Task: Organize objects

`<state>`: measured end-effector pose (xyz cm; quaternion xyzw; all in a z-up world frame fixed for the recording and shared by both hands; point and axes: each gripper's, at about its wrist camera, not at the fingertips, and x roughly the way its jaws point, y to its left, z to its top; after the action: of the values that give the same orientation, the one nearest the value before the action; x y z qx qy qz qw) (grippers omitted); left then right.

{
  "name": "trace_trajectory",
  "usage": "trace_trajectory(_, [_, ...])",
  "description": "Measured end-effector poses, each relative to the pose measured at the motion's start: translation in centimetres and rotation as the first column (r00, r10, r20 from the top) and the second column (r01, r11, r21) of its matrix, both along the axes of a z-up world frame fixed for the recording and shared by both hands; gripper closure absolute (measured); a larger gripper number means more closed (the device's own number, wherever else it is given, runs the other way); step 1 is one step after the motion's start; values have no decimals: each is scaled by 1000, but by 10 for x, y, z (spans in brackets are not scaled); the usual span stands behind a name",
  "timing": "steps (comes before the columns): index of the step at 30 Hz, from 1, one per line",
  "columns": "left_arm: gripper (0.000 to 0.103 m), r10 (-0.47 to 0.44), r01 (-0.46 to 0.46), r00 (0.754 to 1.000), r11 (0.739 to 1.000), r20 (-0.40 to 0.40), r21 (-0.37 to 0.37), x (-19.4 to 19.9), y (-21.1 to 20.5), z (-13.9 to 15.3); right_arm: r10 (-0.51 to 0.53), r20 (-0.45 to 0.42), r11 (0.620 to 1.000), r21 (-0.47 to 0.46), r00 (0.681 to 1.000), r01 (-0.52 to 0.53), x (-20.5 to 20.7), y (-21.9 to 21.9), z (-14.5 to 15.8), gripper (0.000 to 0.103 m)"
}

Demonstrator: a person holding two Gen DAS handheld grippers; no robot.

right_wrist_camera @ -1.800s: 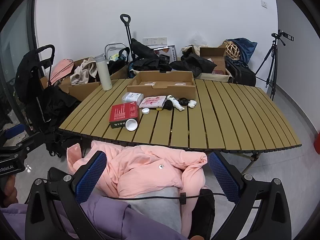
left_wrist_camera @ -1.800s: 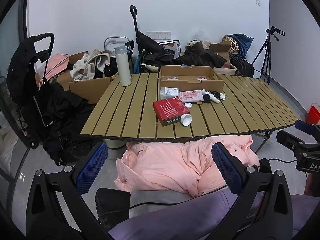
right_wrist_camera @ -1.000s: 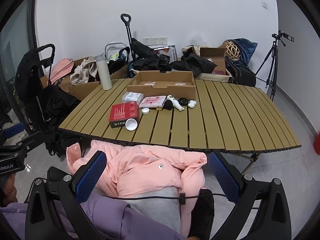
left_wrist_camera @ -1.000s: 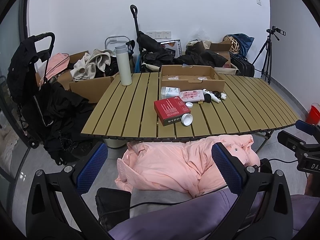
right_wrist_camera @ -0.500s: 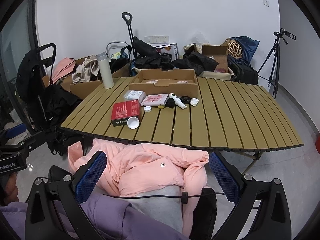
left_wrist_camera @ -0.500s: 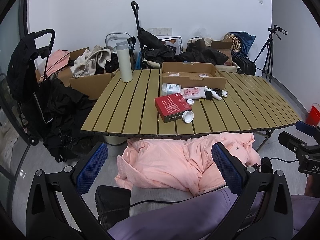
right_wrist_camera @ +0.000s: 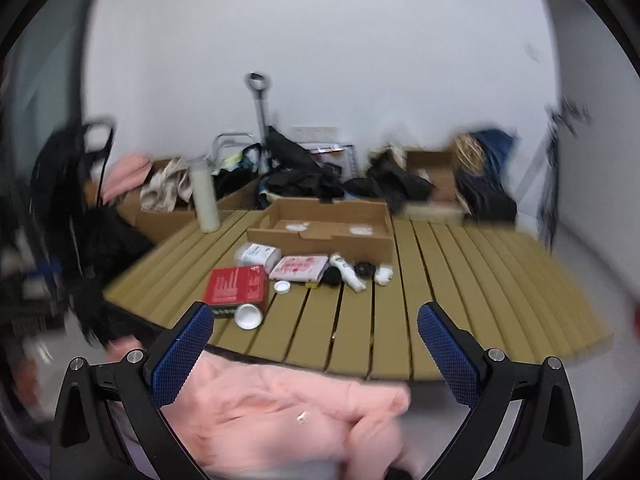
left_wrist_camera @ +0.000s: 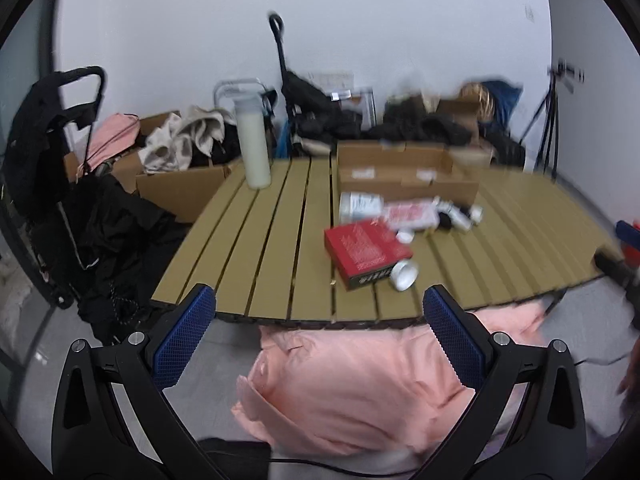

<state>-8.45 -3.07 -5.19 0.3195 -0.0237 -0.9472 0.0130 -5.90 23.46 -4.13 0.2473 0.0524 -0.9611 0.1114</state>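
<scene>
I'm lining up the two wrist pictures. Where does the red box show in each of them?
Left wrist: the red box lies right of centre, near the table's front edge.
Right wrist: the red box lies left of centre, just above the left finger of the tool.
Shared landmark: the open cardboard tray behind it.
</scene>
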Motion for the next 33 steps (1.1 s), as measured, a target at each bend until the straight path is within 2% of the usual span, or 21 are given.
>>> trace_trajectory(1, [0, -20, 22, 998, 999, 59, -26, -16, 1, -12, 51, 171, 993, 97, 984, -68, -26, -11, -23, 0])
trace_trajectory(2, [0, -29, 33, 995, 999, 92, -38, -27, 2, -21, 48, 256, 989, 122, 966, -81, -41, -16, -36, 0])
trace_trajectory(3, [0, -36, 39, 995, 999, 96, -33, -34, 1, -28, 28, 295, 989, 128, 955, -68, -53, -18, -48, 0])
trace_trajectory(5, [0, -33, 34, 995, 999, 92, -10, -50, -2, -44, 21, 277, 992, 111, 961, -53, -72, -27, -66, 0])
trace_trajectory(9, [1, -99, 90, 990, 992, 105, 84, -79, -2, -62, 175, 307, 980, 42, 935, -197, -115, -57, -86, 13])
trace_trajectory(13, [1, -133, 126, 987, 989, 89, 76, -108, 6, -78, 232, 366, 967, 10, 901, -254, -166, -91, -108, 39])
trace_trajectory(14, [2, -130, 120, 985, 988, 110, 98, -120, 4, -86, 236, 382, 967, -1, 893, -255, -176, -94, -115, 42])
trace_trajectory(15, [3, -129, 113, 982, 986, 137, 124, -130, 3, -91, 235, 398, 968, -13, 887, -251, -185, -97, -121, 50])
trace_trajectory(17, [4, -125, 92, 975, 979, 181, 181, -151, -3, -102, 232, 430, 970, -30, 872, -243, -200, -102, -134, 56])
trace_trajectory(20, [4, -108, 66, 974, 976, 199, 209, -170, -5, -109, 260, 474, 964, -72, 841, -257, -208, -99, -149, 84])
trace_trajectory(21, [4, -111, 66, 972, 975, 207, 213, -175, -4, -111, 265, 474, 963, -83, 840, -256, -207, -98, -150, 93])
trace_trajectory(25, [4, -101, 62, 971, 982, 215, 178, -179, 3, -114, 218, 447, 976, -90, 867, -198, -205, -76, -144, 96])
trace_trajectory(30, [2, -138, 118, 982, 981, 132, 152, -165, 18, -92, 143, 446, 989, -102, 883, -109, -213, -52, -140, 97])
trace_trajectory(33, [2, -166, 144, 971, 980, 170, 136, -168, 30, -98, 186, 491, 978, -174, 851, -113, -216, -45, -138, 97])
